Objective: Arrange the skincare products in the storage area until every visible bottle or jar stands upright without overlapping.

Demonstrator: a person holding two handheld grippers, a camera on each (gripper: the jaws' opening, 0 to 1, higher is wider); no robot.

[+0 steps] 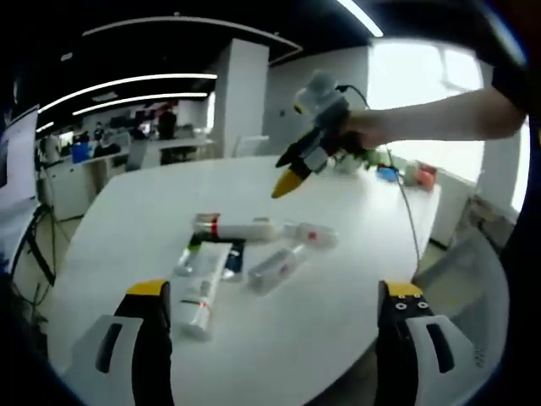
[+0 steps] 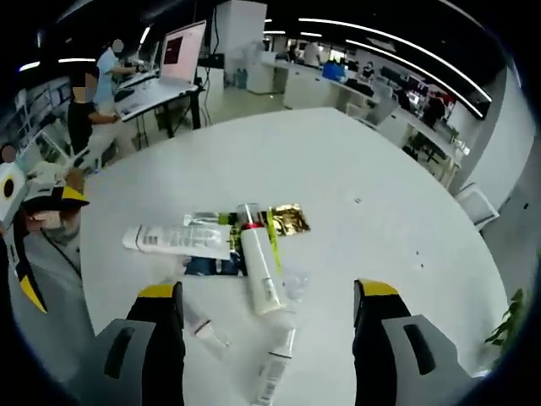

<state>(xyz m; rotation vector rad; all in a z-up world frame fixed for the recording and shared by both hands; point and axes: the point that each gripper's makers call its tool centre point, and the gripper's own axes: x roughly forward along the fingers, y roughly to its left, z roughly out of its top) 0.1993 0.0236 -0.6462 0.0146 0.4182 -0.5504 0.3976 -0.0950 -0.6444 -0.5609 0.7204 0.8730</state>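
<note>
Several skincare products lie flat in a loose heap on the round white table [image 1: 338, 321]. A white bottle with a red band [image 1: 237, 227] [image 2: 260, 266] lies across a dark packet [image 1: 234, 256] [image 2: 211, 265]. Beside them are a white tube [image 1: 199, 292] [image 2: 177, 239], a clear bottle [image 1: 275, 266] [image 2: 275, 372], a second clear bottle [image 1: 311, 235] and a gold sachet [image 2: 287, 220]. My left gripper [image 1: 275, 309] hovers open before the heap. My right gripper [image 2: 270, 313] is open above the heap's near side; in the left gripper view the right gripper [image 1: 292, 178] hangs above the far side, held by a hand.
The table's edge [image 1: 423, 254] drops off at the right, with a white chair [image 1: 473, 271] beyond. A plant and small coloured items [image 1: 397, 173] sit at the far end. Desks with a screen [image 2: 182, 51] and people [image 2: 84, 110] stand behind the table.
</note>
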